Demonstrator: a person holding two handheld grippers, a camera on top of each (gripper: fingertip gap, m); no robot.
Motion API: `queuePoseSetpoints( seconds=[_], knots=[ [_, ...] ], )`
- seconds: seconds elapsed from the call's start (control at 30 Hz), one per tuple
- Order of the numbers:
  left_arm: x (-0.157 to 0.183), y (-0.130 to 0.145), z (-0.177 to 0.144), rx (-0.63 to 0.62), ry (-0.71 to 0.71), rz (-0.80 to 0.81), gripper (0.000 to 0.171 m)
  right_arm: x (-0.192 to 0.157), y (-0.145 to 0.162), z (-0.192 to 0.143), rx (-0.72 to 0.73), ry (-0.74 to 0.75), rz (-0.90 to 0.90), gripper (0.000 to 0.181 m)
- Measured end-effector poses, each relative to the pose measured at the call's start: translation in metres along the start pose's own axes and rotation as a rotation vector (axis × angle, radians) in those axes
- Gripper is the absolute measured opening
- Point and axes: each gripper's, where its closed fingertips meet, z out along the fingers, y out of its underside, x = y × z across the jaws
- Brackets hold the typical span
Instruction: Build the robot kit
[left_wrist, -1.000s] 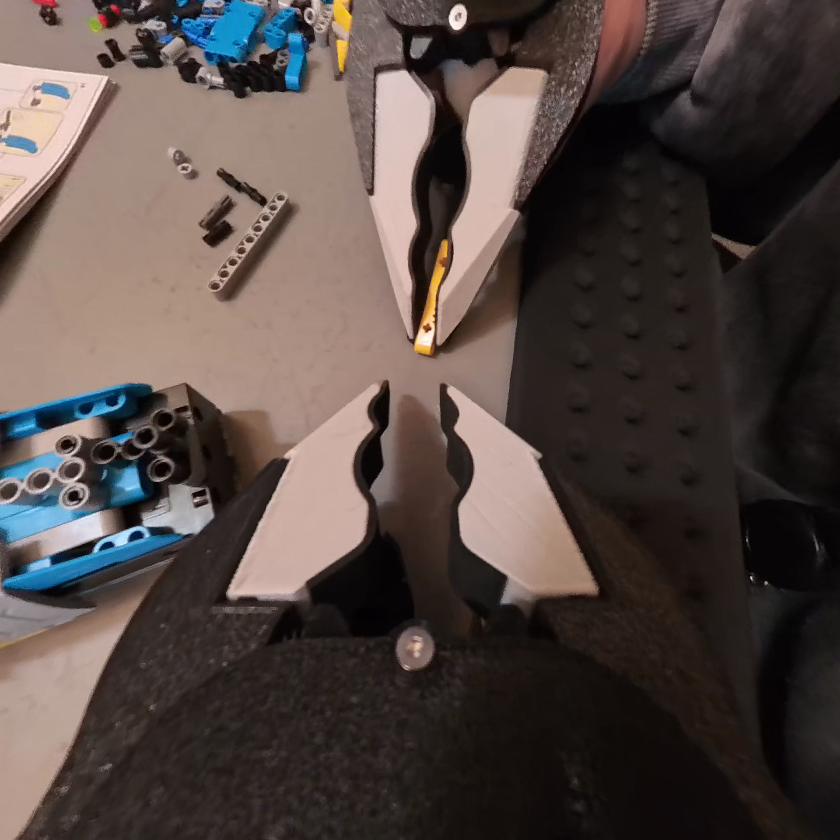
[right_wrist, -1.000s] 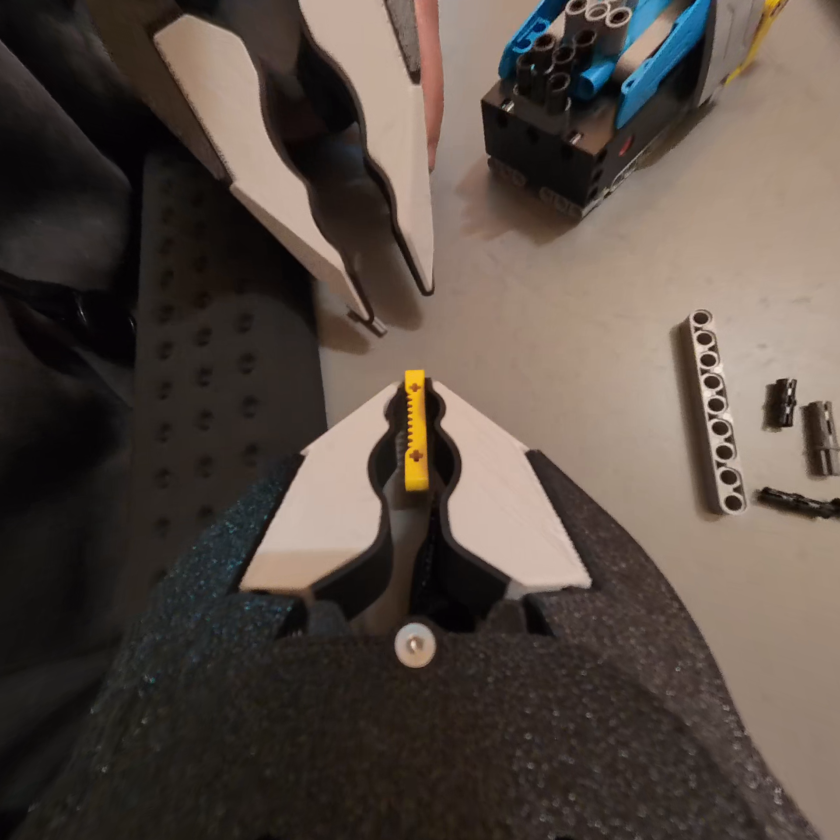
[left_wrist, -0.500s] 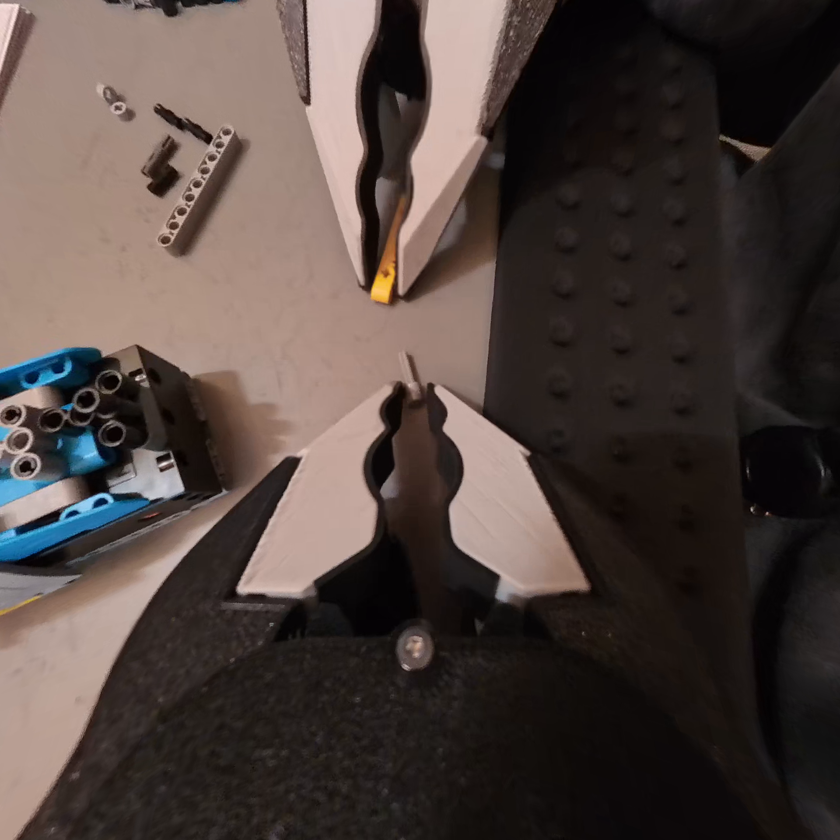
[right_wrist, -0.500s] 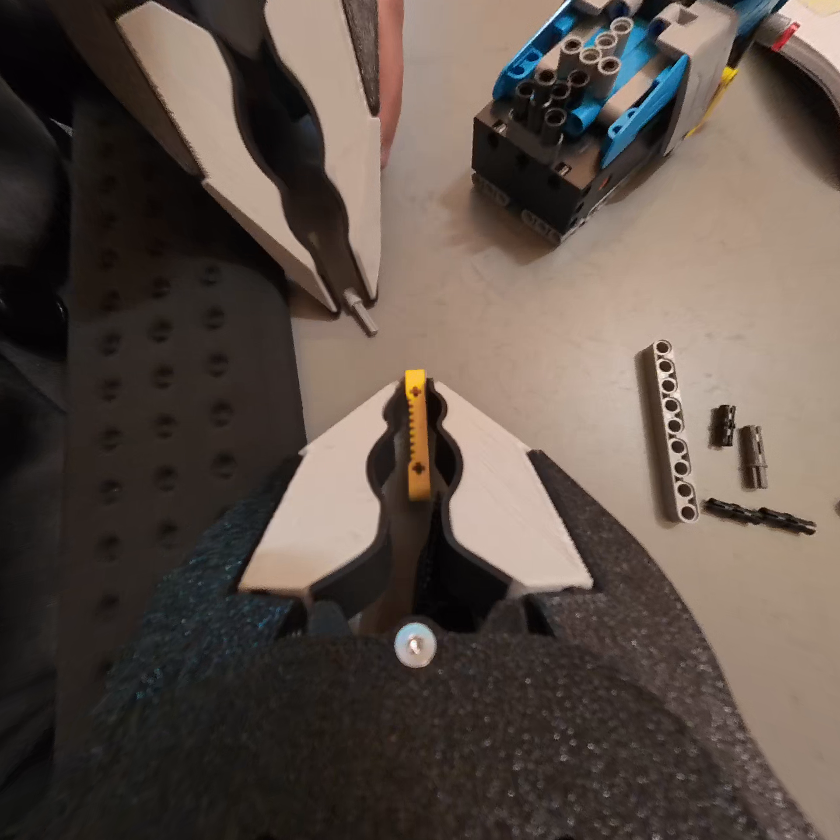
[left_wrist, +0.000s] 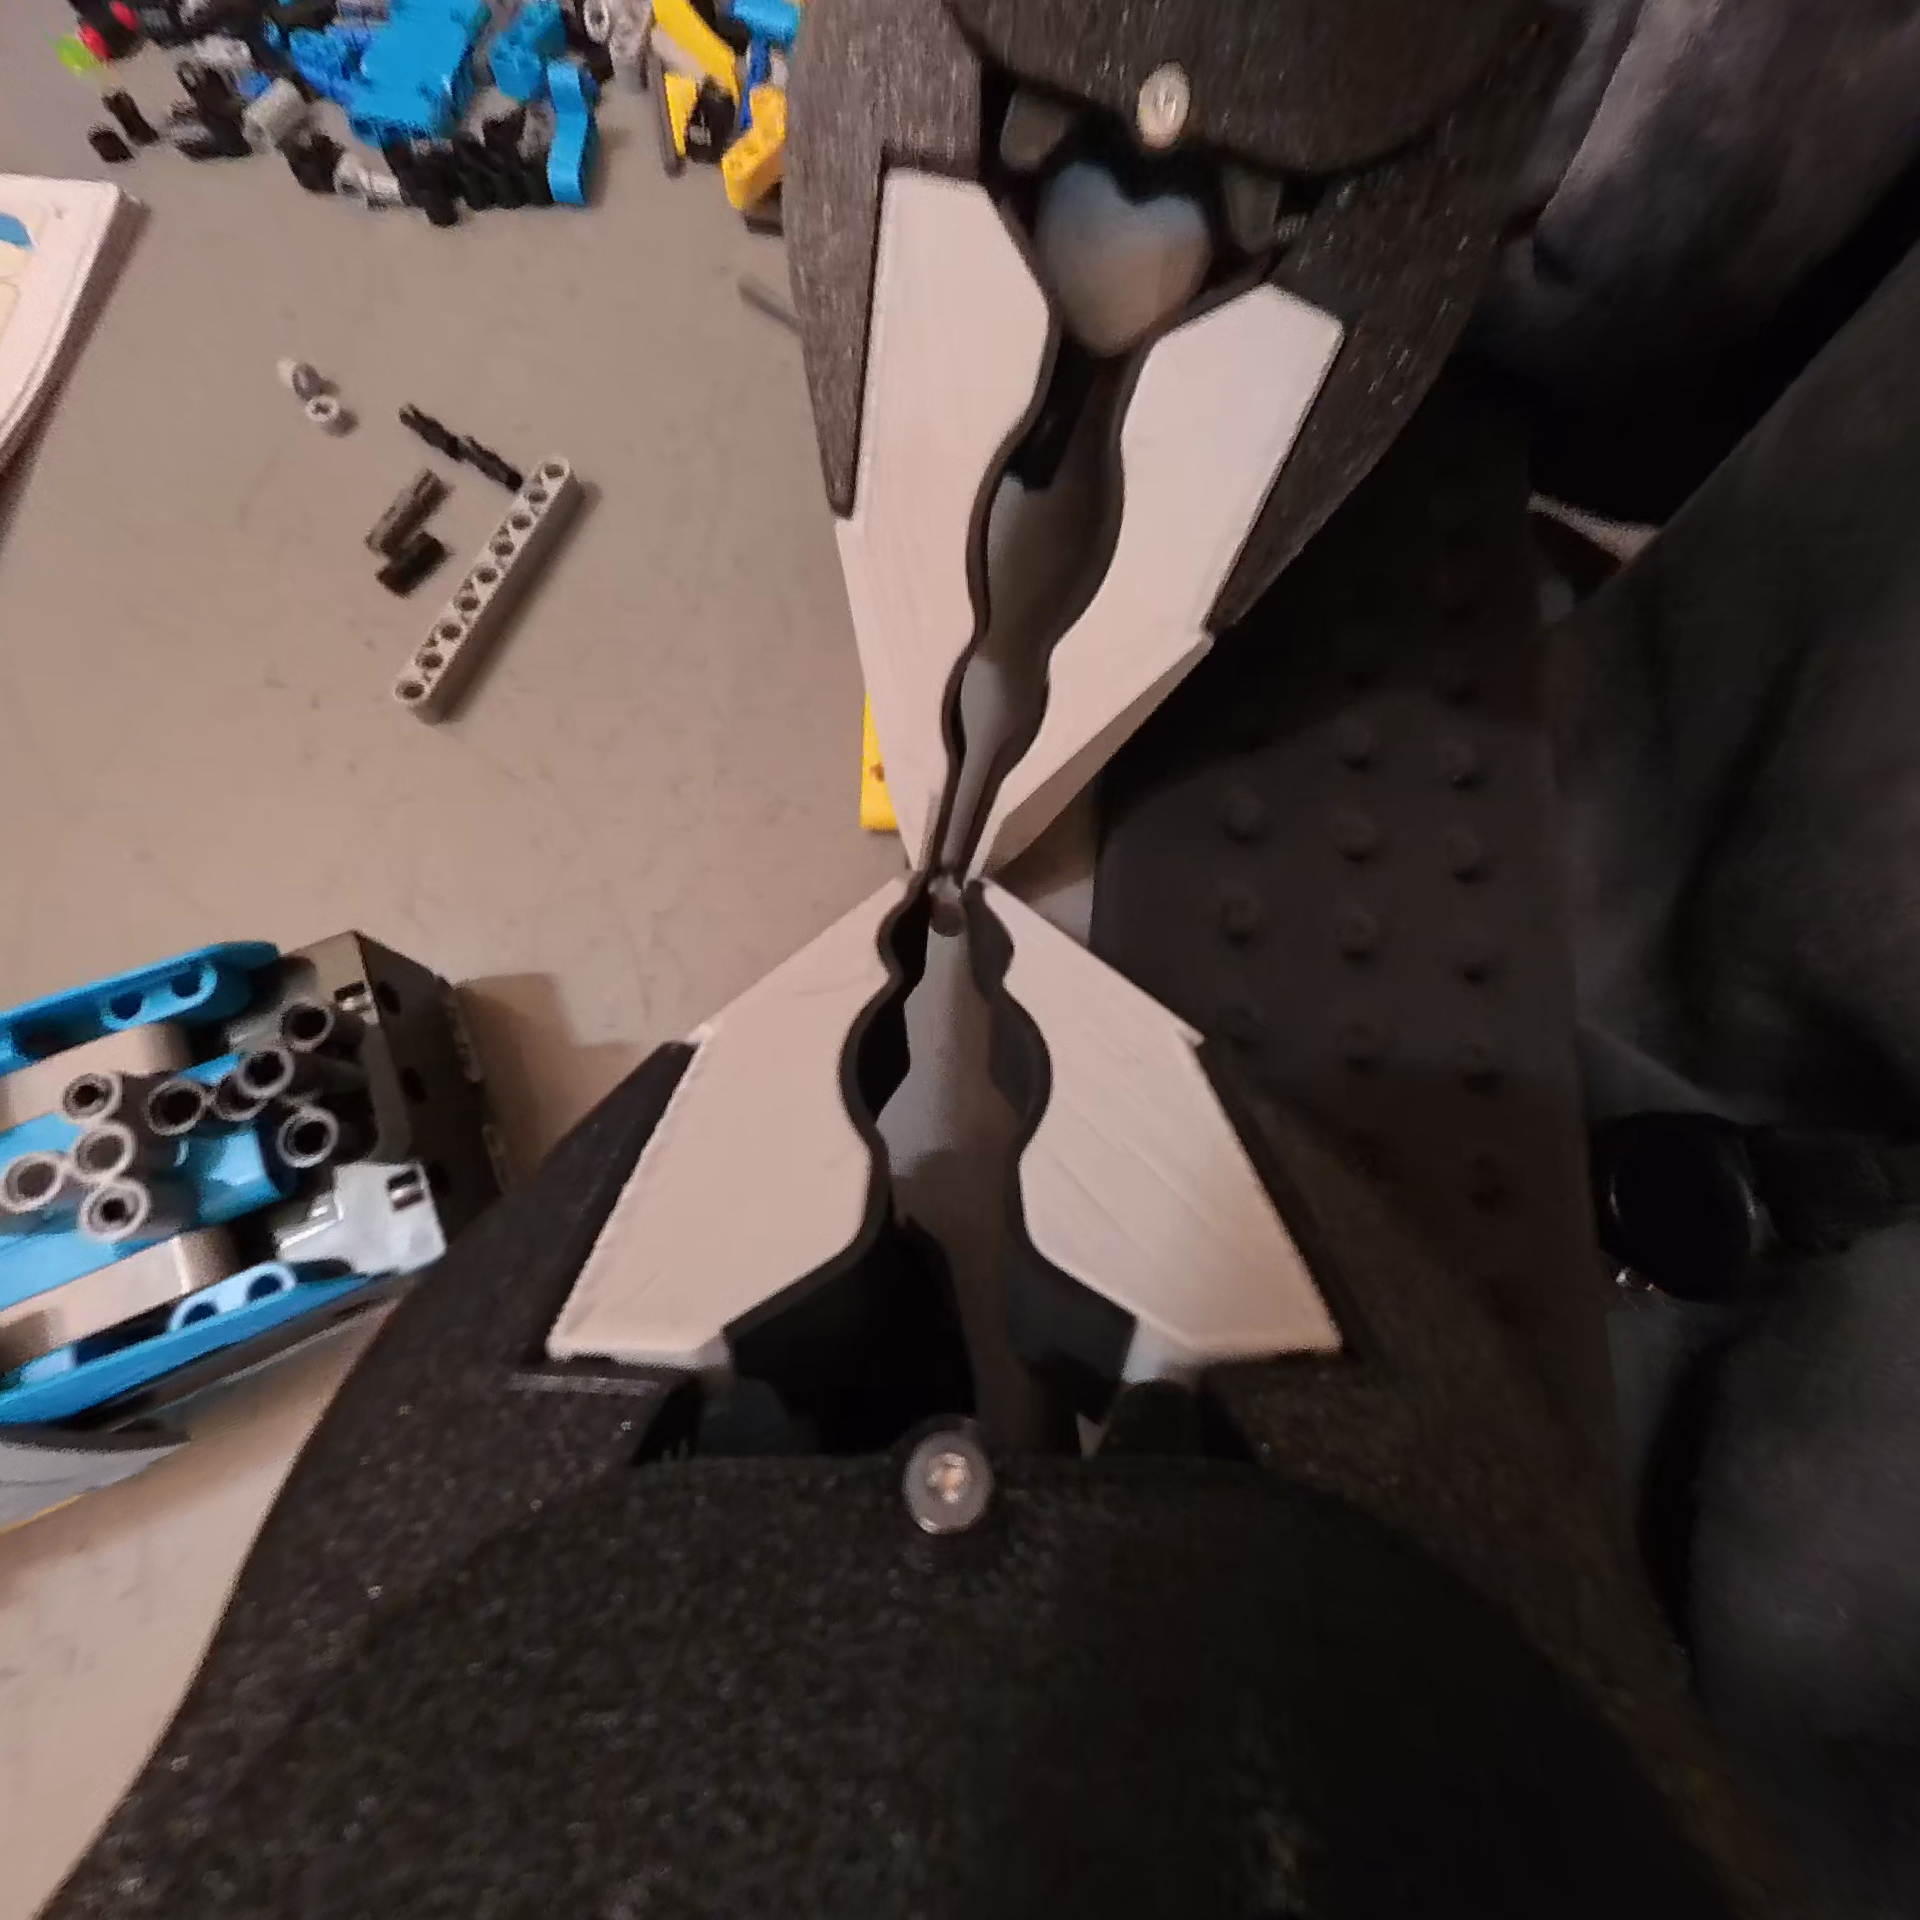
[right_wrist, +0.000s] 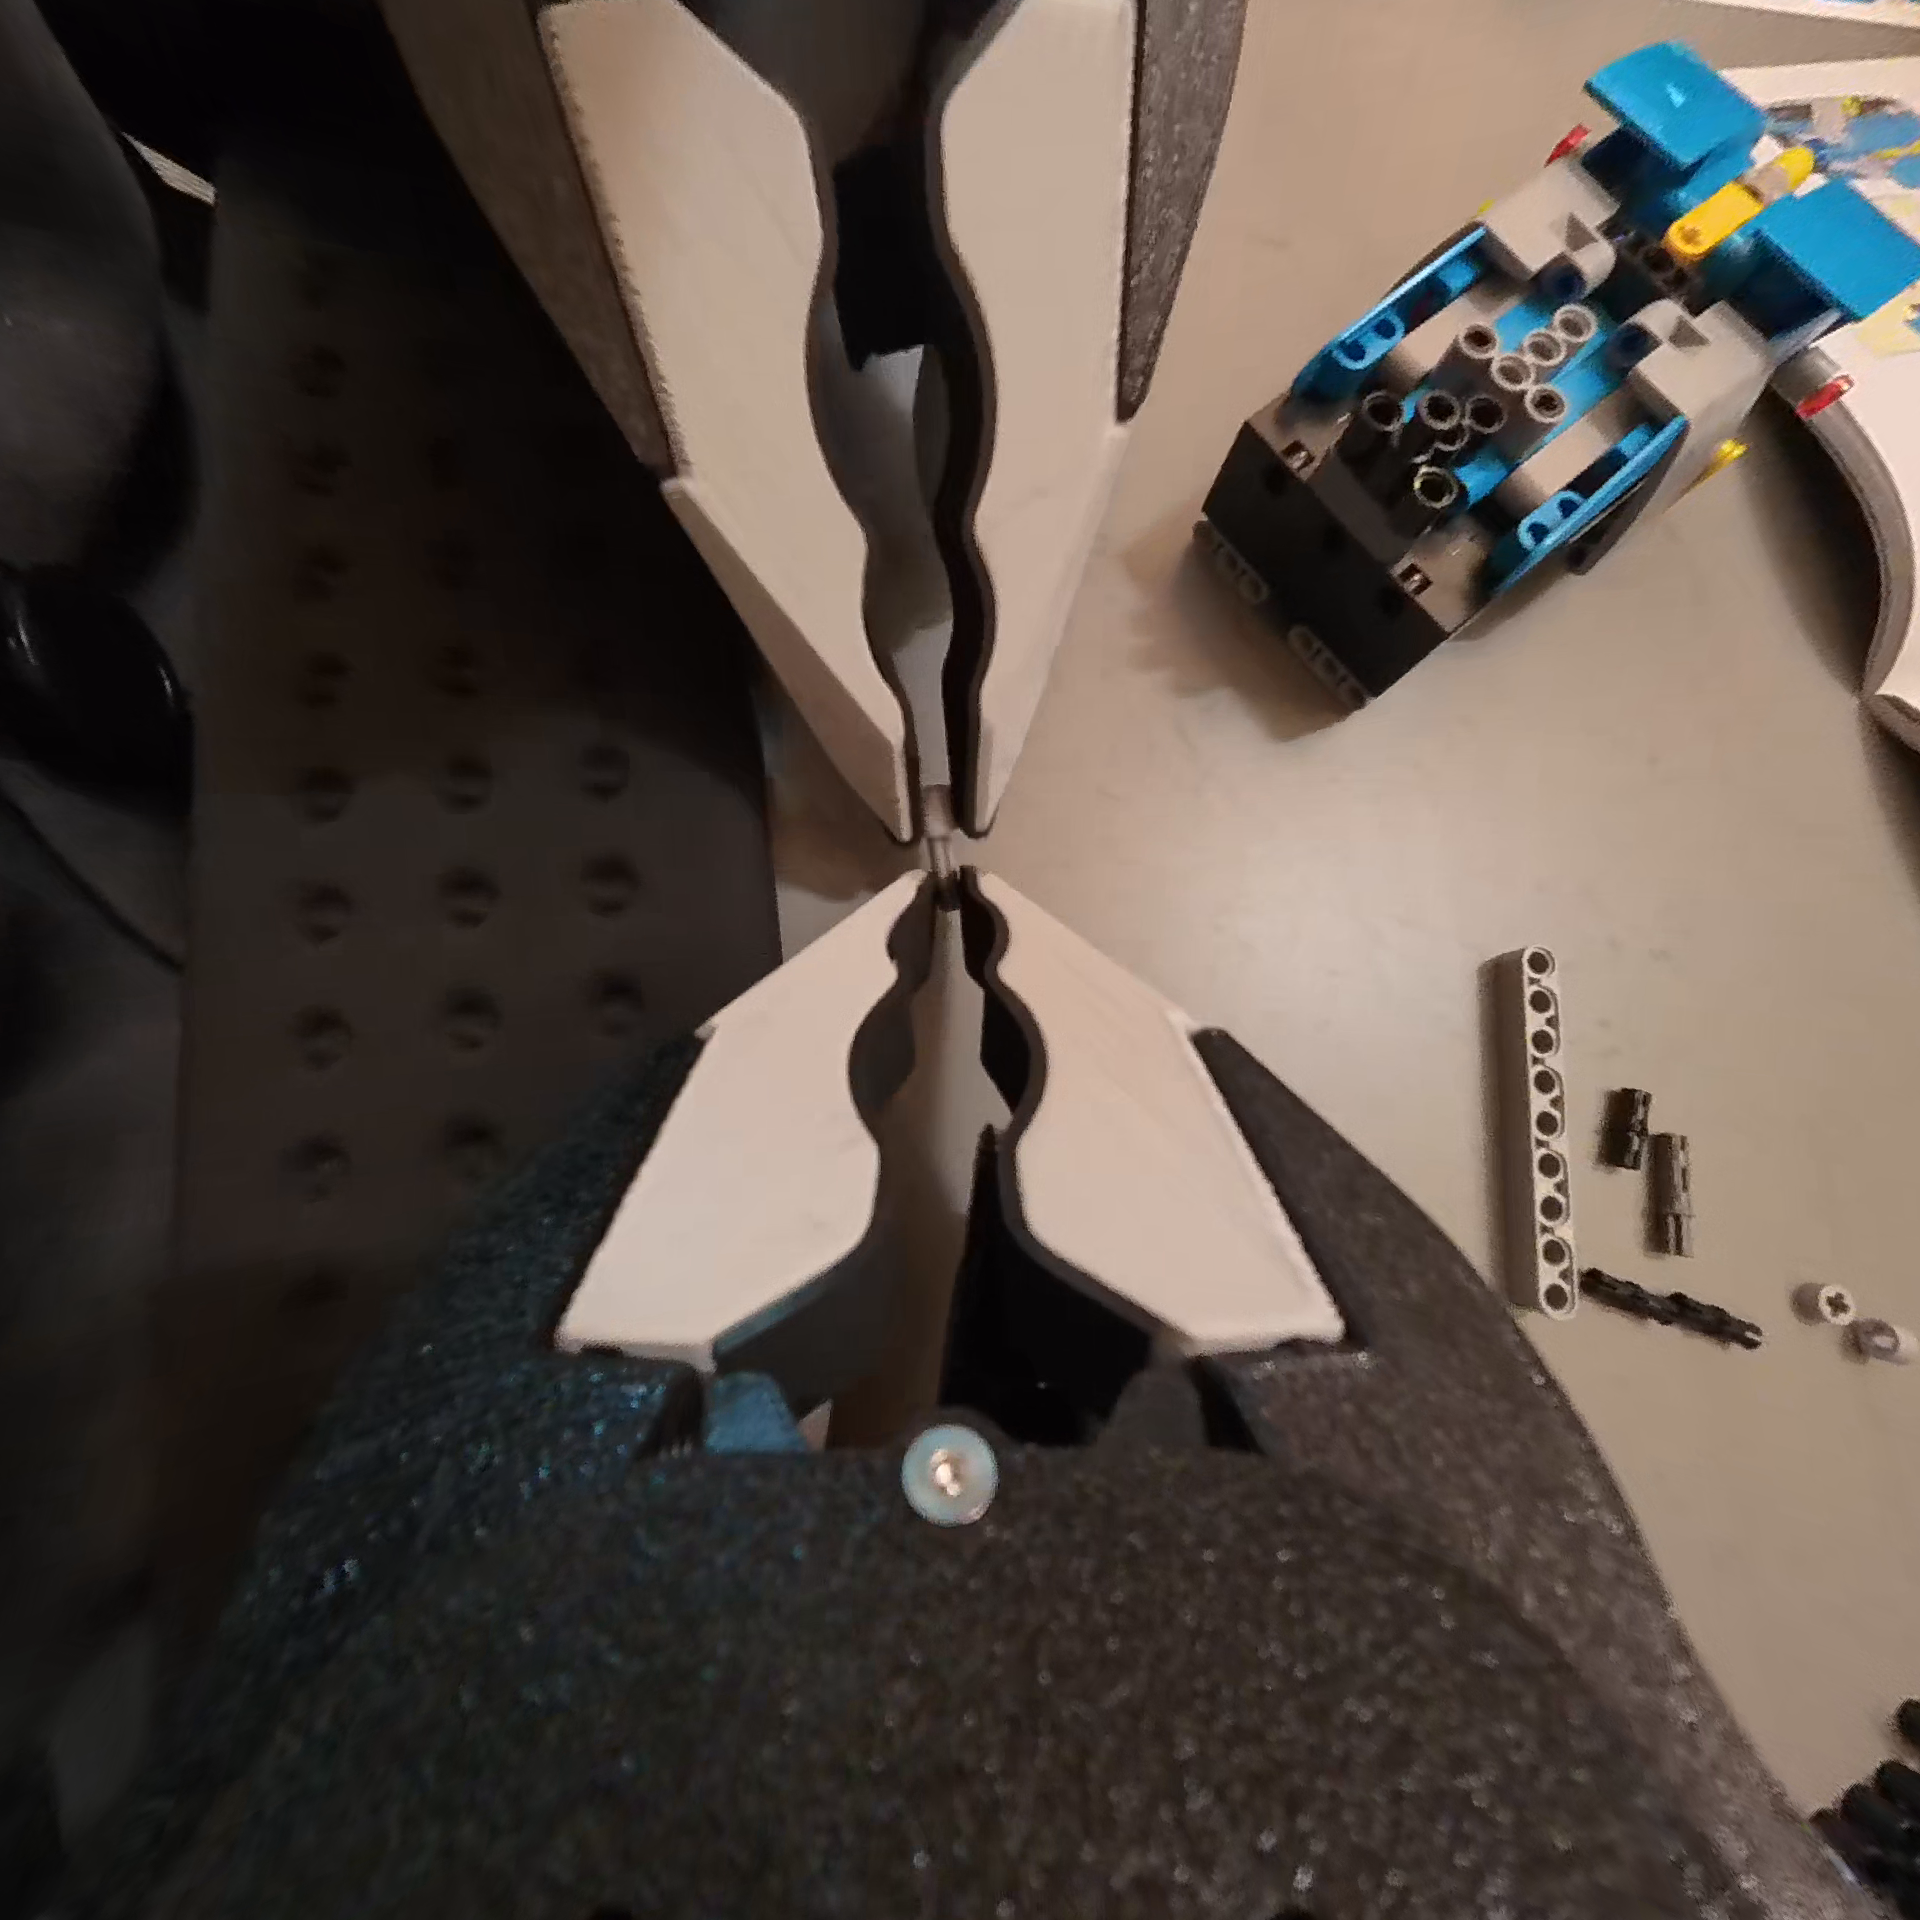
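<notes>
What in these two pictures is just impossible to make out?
- Yellow piece, left wrist view: mostly behind the right gripper; whether it is gripped is unclear.
- Grey pin, right wrist view: tiny, its ends buried between the tips of the left gripper and the right gripper.
- Parts pile, left wrist view: blurred, cut by the top edge.

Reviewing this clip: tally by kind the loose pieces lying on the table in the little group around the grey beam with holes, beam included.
grey beam with holes: 1
short dark pins: 2
long black pin: 1
small grey rings: 2
Total: 6
</notes>
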Motion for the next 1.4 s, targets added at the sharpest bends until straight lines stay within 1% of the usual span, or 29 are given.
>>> queuePoseSetpoints(
  seconds=[0.07, 0.13, 0.23, 0.27, 0.33, 0.37, 0.43, 0.47, 0.57, 0.63, 0.77, 0.87, 1.07, 1.3, 1.4],
  knots=[
    [0.001, -0.011, 0.0, 0.043, 0.019, -0.027, 0.006, -0.001, -0.002, -0.001, 0.015, -0.012, 0.003, 0.002],
    [-0.002, -0.014, 0.001, 0.048, 0.008, -0.029, 0.006, 0.005, -0.001, -0.003, 0.016, 0.023, 0.004, 0.003],
    [-0.005, -0.017, 0.003, 0.057, 0.008, -0.036, 0.006, 0.006, 0.002, -0.008, 0.031, 0.014, 0.048, 0.003],
    [-0.006, -0.018, 0.003, 0.062, 0.004, -0.04, 0.006, 0.006, 0.004, -0.008, 0.028, 0.012, 0.053, 0.006],
    [-0.009, -0.022, 0.002, 0.088, 0.004, -0.072, 0.006, 0.01, 0.006, -0.009, 0.022, 0.039, 0.058, 0.019],
    [-0.011, -0.025, 0.001, 0.109, 0.012, -0.1, 0.006, 0.011, 0.004, -0.01, 0.036, 0.051, 0.058, 0.019],
    [-0.012, -0.03, 0.0, 0.144, 0.04, -0.152, 0.006, 0.014, -0.002, -0.013, 0.071, 0.071, 0.07, 0.015],
    [-0.012, -0.032, 0.0, 0.157, 0.054, -0.171, 0.006, 0.015, -0.004, -0.016, 0.094, 0.071, 0.078, 0.005],
    [-0.013, -0.037, 0.002, 0.177, 0.067, -0.201, 0.006, 0.017, -0.003, -0.02, 0.107, 0.051, 0.124, 0.004],
    [-0.013, -0.037, 0.002, 0.183, 0.066, -0.187, 0.007, 0.019, -0.001, -0.023, 0.118, 0.037, 0.152, 0.004],
    [-0.011, -0.031, 0.004, 0.153, 0.056, -0.122, 0.006, 0.017, 0.001, -0.024, 0.131, 0.047, 0.107, 0.004],
    [-0.01, -0.024, 0.01, 0.115, 0.051, -0.097, 0.004, 0.018, 0.007, -0.018, 0.084, 0.078, 0.064, 0.004],
    [-0.014, -0.019, 0.017, 0.067, 0.028, -0.058, 0.004, 0.02, 0.015, -0.012, 0.051, 0.071, 0.085, 0.003],
    [-0.011, -0.02, 0.018, 0.076, 0.041, -0.048, 0.004, 0.018, 0.015, -0.012, 0.073, 0.031, 0.104, 0.003],
    [-0.011, -0.019, 0.017, 0.08, 0.037, -0.039, 0.004, 0.016, 0.014, -0.011, 0.088, -0.011, 0.128, 0.003]
  ],
)
